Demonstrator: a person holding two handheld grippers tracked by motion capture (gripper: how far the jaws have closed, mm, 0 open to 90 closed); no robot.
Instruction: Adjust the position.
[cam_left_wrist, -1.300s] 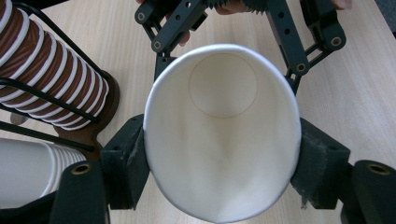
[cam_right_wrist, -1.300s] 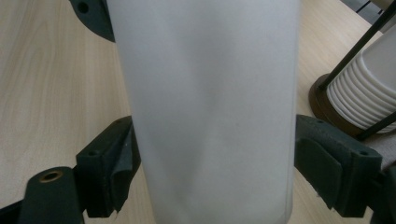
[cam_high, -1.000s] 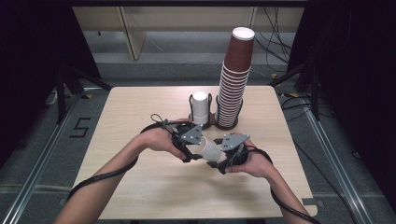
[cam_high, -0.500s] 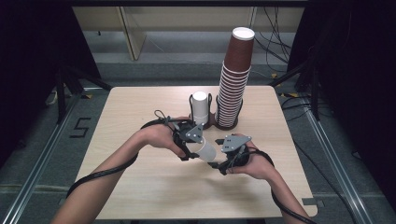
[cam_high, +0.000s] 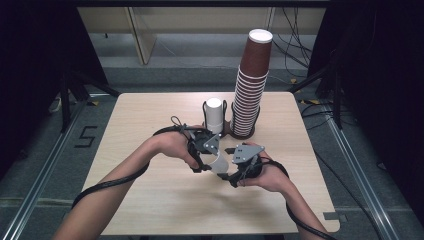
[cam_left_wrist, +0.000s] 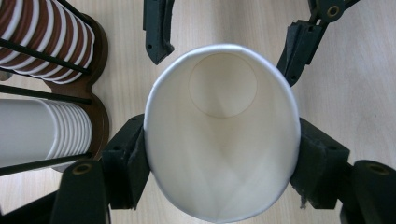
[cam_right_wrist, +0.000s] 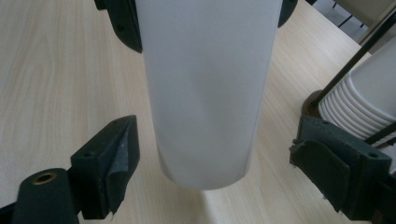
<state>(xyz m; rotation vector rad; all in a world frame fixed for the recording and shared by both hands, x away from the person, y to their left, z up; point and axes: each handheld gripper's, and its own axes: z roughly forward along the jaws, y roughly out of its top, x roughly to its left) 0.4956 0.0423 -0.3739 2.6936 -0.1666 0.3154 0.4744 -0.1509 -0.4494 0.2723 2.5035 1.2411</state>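
A white paper cup (cam_high: 219, 165) lies on its side in the air above the table's middle, between my two hands. My left gripper (cam_high: 212, 161) is shut on it near the rim; in the left gripper view the pads (cam_left_wrist: 127, 163) squeeze the cup (cam_left_wrist: 222, 140) mouth into an oval. My right gripper (cam_high: 228, 173) faces it from the other end. In the right gripper view its pads (cam_right_wrist: 114, 158) stand open on either side of the cup's (cam_right_wrist: 208, 84) base, with a gap on both sides.
A tall stack of brown cups (cam_high: 251, 85) and a short stack of white cups (cam_high: 214, 114) stand in a black wire holder at the back of the wooden table (cam_high: 150, 200). Cables trail from both grippers toward the front edge.
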